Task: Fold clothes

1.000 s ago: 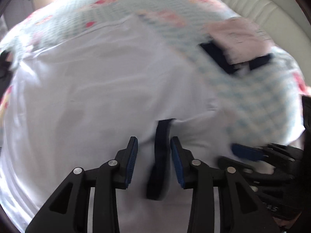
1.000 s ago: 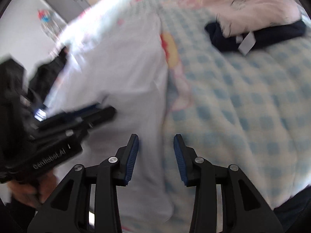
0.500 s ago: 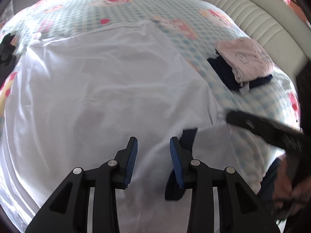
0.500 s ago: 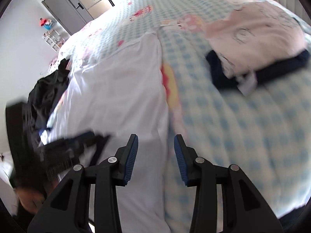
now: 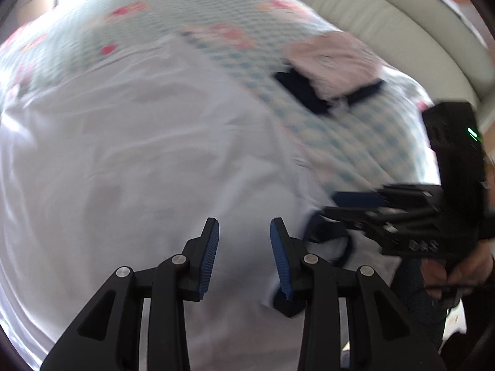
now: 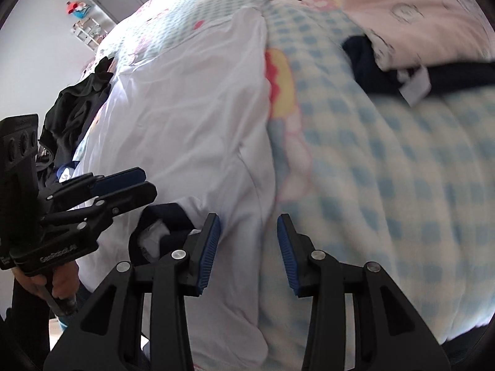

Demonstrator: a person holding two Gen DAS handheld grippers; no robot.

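From the left wrist camera, the left gripper (image 5: 244, 241) hangs over a white shirt (image 5: 133, 160) spread flat across a bed with a blue-checked cover (image 5: 349, 142); its blue-padded jaws stand partly apart with only the white cloth seen beyond the gap, and nothing is pinched between them. Just to the right of its right finger lies the shirt's dark collar (image 5: 324, 232), near the bed's front edge. Farther right the right gripper (image 5: 352, 204) reaches in sideways, blurred, held by a hand (image 5: 451, 275) at the picture's edge. Toward the far side of the bed sits a folded stack, a pink garment (image 5: 334, 58) on top of a navy garment (image 5: 303, 92), and behind it curves a cream padded headboard (image 5: 386, 15). From the right wrist camera, the right gripper (image 6: 249, 238) is likewise partly open and empty, poised above the shirt's (image 6: 185, 117) right edge where it meets the checked cover (image 6: 386, 170). The collar (image 6: 167, 222) lies just left of its left finger. The left gripper (image 6: 123, 185) comes in from the left, seemingly a little above the cloth, though the angle makes that hard to judge. A heap of dark clothes (image 6: 77, 99) lies beyond the shirt's far left, and the pink garment (image 6: 417, 15) over the navy garment (image 6: 371, 61) sits at upper right.
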